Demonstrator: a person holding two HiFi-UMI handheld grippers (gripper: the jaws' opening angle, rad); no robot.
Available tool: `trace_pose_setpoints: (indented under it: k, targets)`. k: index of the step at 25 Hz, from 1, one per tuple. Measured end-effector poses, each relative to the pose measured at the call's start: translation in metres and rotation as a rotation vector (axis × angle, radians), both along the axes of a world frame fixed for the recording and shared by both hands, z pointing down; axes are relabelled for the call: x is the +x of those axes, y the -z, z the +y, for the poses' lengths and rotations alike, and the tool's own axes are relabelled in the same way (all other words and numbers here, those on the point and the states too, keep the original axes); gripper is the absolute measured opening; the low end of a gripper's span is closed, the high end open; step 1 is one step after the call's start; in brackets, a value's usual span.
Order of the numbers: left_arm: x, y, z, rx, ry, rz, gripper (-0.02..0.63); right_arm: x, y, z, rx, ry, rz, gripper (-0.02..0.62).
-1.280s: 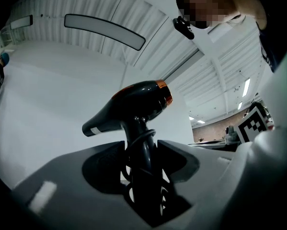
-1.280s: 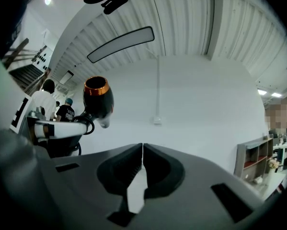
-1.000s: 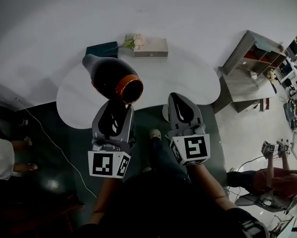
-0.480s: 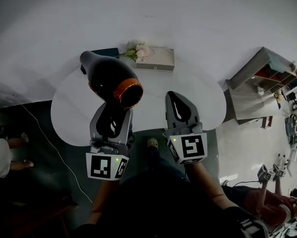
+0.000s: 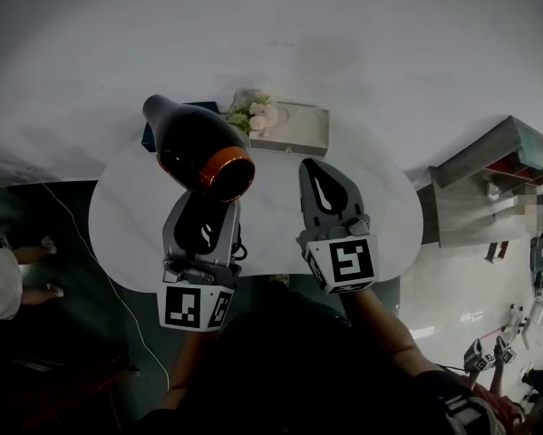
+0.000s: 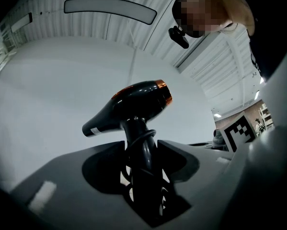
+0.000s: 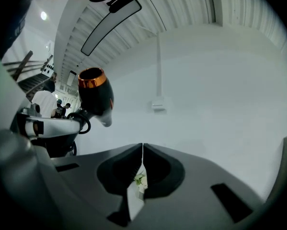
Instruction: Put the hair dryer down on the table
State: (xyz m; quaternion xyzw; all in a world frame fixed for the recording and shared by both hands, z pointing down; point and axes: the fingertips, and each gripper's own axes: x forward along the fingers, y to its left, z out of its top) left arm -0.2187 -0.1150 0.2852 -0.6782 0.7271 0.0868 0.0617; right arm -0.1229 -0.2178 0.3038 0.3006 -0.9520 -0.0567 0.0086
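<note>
A glossy black hair dryer with a copper-coloured ring at its wide end (image 5: pixel 198 148) is held off a white, cloud-shaped worktop (image 5: pixel 276 216), over its left half. The dryer's handle is pinched upright between the jaws of the left gripper (image 6: pixel 143 164), and a black cable (image 6: pixel 146 137) is looped round the handle just above them. The barrel is carried crosswise above the jaws, with the ringed end turned towards the worktop's near edge. The right gripper (image 7: pixel 142 150) is seen over the right half of the worktop, its jaws pressed together with nothing between them. At the worktop's far edge a pale grey oblong box (image 5: pixel 298 130) is recorded. A small bunch of pale flowers (image 5: pixel 257 113) lies at its left end. A dark teal box (image 5: pixel 148 140) at the far left edge of the worktop is largely hidden behind the dryer.
</note>
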Motion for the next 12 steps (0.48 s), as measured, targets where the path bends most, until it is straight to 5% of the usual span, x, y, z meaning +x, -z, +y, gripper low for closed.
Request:
trace_pose_setpoints:
  k: [7,12]
  targets:
    - [-0.014,-0.006,-0.036,-0.002,0.024,-0.003,0.221,-0.02,-0.008,-0.038,-0.006,0.033,0.003,0.012]
    - [-0.016,-0.012,-0.055,-0.038,0.012,-0.076,0.221,-0.024,-0.014,-0.051,-0.018,0.017,0.007,0.012]
